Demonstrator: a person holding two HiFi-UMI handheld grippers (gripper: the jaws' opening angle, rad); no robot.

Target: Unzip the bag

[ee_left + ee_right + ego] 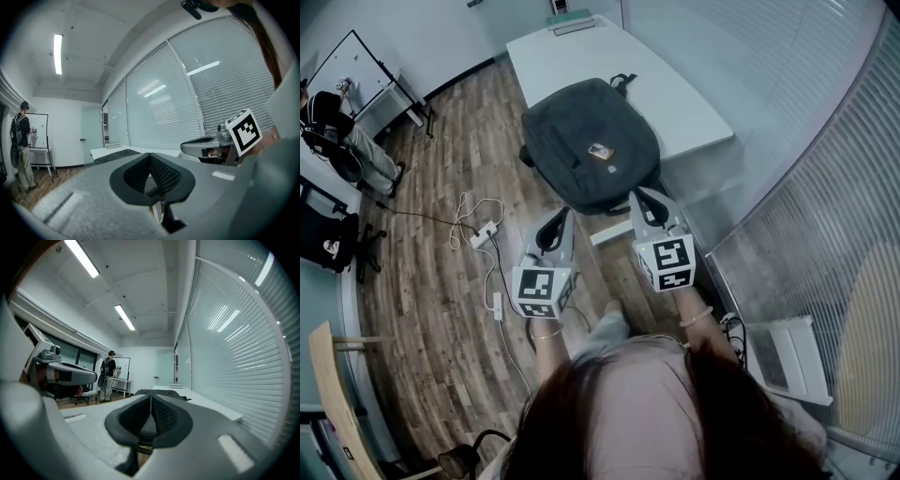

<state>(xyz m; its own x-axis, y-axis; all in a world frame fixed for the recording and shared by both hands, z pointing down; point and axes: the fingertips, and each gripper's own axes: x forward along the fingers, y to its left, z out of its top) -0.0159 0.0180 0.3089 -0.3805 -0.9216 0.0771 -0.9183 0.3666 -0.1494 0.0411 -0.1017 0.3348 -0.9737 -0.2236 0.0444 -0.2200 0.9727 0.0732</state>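
A black backpack [591,145] lies flat on the white table [684,98], with a small tan tag [600,151] on top. Both grippers hover level in front of the table's near end, apart from the bag. My left gripper [558,221] sits just short of the bag's near left edge, and its jaws meet with nothing between them [150,158]. My right gripper [641,198] is by the bag's near right corner, its jaws likewise shut and empty [151,397]. The bag shows low and dark beyond the jaws in both gripper views [112,154] [157,392]. No zipper pull is visible.
A wall of window blinds [825,187] runs along the right. On the wooden floor at left lie a power strip and cables [483,234]. A person [342,131] stands at a whiteboard [347,70] far left. A wooden chair [333,394] is at lower left.
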